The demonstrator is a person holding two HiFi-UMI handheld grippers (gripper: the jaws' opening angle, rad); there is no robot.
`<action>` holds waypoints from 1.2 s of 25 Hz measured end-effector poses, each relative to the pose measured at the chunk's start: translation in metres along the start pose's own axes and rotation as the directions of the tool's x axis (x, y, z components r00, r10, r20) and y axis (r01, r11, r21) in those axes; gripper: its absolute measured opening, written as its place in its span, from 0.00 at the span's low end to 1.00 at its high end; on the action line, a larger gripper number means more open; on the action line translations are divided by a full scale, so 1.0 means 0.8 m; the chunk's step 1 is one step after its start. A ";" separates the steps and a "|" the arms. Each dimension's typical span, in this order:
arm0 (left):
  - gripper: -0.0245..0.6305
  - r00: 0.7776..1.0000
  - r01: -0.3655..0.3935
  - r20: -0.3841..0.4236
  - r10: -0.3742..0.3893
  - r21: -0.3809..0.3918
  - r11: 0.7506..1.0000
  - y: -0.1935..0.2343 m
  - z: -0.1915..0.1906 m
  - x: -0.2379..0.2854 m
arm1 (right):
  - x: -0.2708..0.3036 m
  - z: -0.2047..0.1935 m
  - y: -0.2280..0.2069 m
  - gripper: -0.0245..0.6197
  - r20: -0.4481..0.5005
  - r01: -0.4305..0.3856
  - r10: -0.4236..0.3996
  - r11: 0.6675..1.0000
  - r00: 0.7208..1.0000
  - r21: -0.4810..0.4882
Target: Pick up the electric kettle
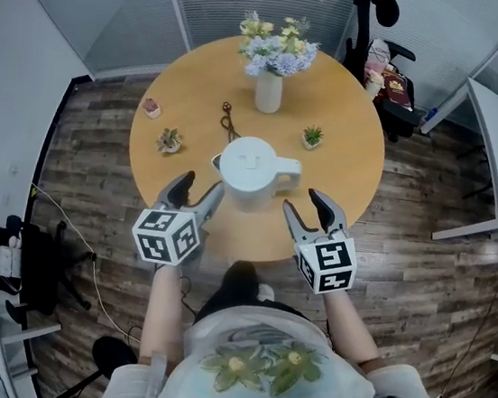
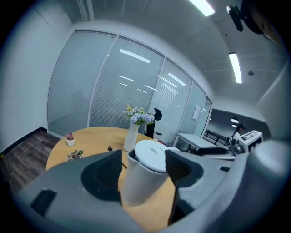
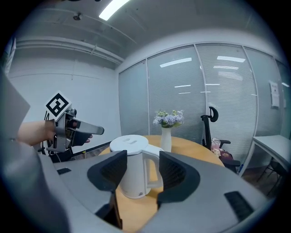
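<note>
While each has its jaws spread wide on nothing, the left hand-held gripper [image 1: 201,187] and the right hand-held gripper [image 1: 302,202] sit either side of the white electric kettle [image 1: 251,172], upright near the front edge of the round wooden surface [image 1: 349,161], a flower vase [image 1: 268,92] behind it.

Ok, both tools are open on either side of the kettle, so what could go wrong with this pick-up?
The kettle sits near the front rim of the table; a sideways knock from the open left tool could slide or tip it. The right tool is lined up with the handle; gripping that alone, the smooth body might swing and slip.
</note>
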State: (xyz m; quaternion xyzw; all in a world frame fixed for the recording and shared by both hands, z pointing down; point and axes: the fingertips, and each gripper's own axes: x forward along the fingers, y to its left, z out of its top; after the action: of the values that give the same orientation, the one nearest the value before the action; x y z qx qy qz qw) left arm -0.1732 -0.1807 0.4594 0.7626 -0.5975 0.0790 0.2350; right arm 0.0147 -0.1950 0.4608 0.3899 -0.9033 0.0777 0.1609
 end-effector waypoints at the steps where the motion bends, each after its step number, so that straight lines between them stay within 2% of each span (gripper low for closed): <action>1: 0.49 1.000 0.007 0.001 -0.007 -0.021 1.000 0.003 0.000 0.005 | 0.004 -0.002 -0.002 0.40 -0.008 0.002 -0.002 1.000 1.000 0.001; 7: 0.47 1.000 0.026 0.004 -0.025 -0.153 0.988 0.026 -0.004 0.025 | 0.025 -0.013 -0.013 0.40 -0.051 0.012 -0.012 1.000 0.999 0.000; 12: 0.47 0.999 0.040 0.005 -0.040 -0.226 0.973 0.042 -0.003 0.042 | 0.040 -0.025 -0.020 0.40 -0.091 0.028 -0.028 1.000 0.995 0.000; 20: 0.43 0.992 0.101 -0.046 -0.119 -0.289 0.952 0.049 -0.012 0.068 | 0.065 -0.034 -0.034 0.40 -0.123 0.058 -0.058 0.998 0.991 -0.009; 24: 0.37 0.989 0.122 -0.037 -0.143 -0.342 0.932 0.056 -0.012 0.072 | 0.073 -0.038 -0.040 0.40 -0.134 0.071 -0.072 0.997 0.988 -0.012; 30: 0.33 0.982 0.146 -0.053 -0.179 -0.383 0.912 0.059 -0.015 0.078 | 0.084 -0.046 -0.047 0.40 -0.152 0.093 -0.094 0.996 0.984 -0.011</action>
State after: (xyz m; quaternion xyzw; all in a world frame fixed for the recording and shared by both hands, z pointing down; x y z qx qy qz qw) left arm -0.1991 -0.2382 0.5078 0.7459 -0.5251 -0.0241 0.4090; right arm 0.0073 -0.2562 0.5193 0.4245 -0.8692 0.0977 0.2339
